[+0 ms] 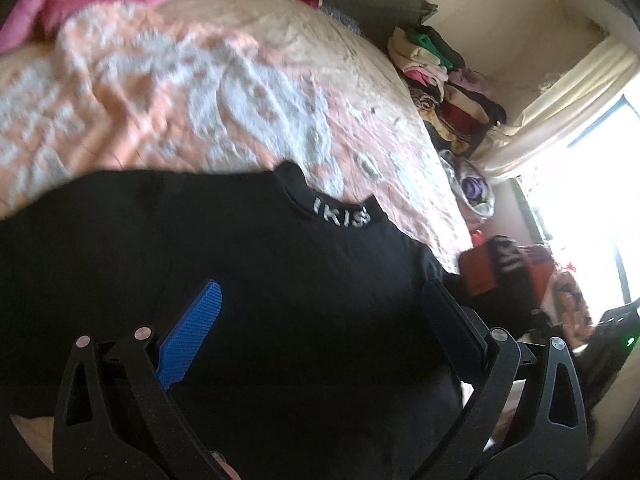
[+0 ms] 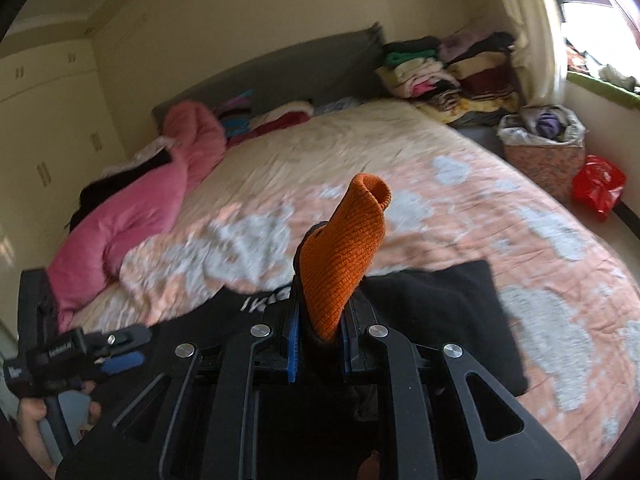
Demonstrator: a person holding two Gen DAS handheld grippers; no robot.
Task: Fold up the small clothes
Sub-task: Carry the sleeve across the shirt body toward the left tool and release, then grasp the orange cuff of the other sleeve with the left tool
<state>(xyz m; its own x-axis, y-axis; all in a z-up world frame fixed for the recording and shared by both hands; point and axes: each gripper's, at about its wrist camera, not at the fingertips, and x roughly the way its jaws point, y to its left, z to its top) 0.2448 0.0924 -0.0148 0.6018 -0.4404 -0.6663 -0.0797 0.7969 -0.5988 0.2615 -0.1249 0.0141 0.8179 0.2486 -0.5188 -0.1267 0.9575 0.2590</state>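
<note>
A black garment (image 1: pixel 260 280) with white letters on its collar (image 1: pixel 340 216) lies spread on the bed's near part. My left gripper (image 1: pixel 320 304) hovers over it, jaws wide apart and nothing between the blue pads (image 1: pixel 192 332). In the right wrist view my right gripper (image 2: pixel 320 312) is shut on an orange knit cuff (image 2: pixel 344 248), which stands up out of the jaws above the black garment (image 2: pixel 436 316). That cuff (image 1: pixel 500 268), with a black lettered band, shows at the garment's right edge in the left wrist view. A hand holds the left gripper (image 2: pixel 120 354) at lower left.
The bed has a peach and white patterned cover (image 2: pixel 400 168). A pink quilt (image 2: pixel 160 200) lies bunched along its left side. Stacks of folded clothes (image 2: pixel 448 72) sit by the headboard at the far right. A lined basket (image 2: pixel 540 140) and a red bag (image 2: pixel 598 184) stand beside the bed under the window.
</note>
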